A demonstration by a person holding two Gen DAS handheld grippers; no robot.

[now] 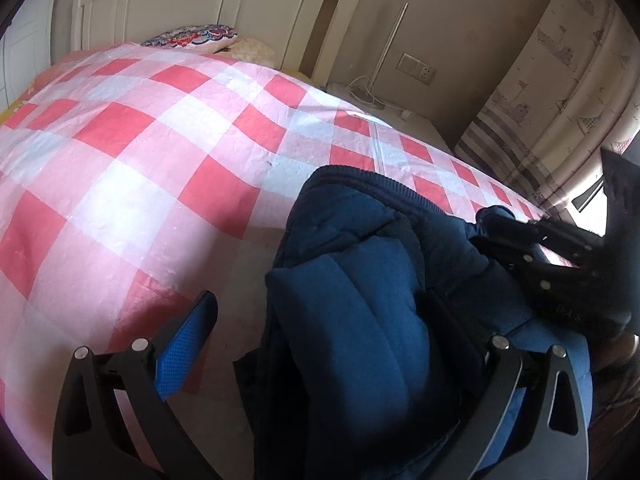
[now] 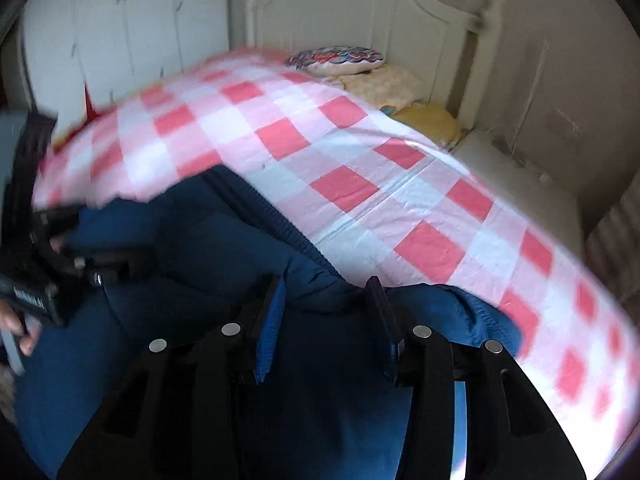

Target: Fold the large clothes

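A dark blue padded jacket (image 1: 352,320) lies bunched on the bed near its front edge. In the left wrist view my left gripper (image 1: 320,304) stands open and wide around a thick fold of it. Its left blue pad (image 1: 188,344) is bare and clear of the cloth, while its right finger lies against the fabric. My right gripper (image 1: 508,232) enters from the right onto the jacket's far side. In the right wrist view, which is blurred, the right gripper (image 2: 326,296) is shut on a fold of the jacket (image 2: 200,248). The left gripper (image 2: 88,244) shows at the left edge.
A pink, red and white checked bedspread (image 1: 160,140) covers the bed. A patterned pillow (image 1: 192,36) lies by the white headboard (image 2: 352,4). A white nightstand (image 1: 384,108) with cables stands to the right beside a curtain (image 1: 560,92). White wardrobe doors (image 2: 120,28) stand at the far left.
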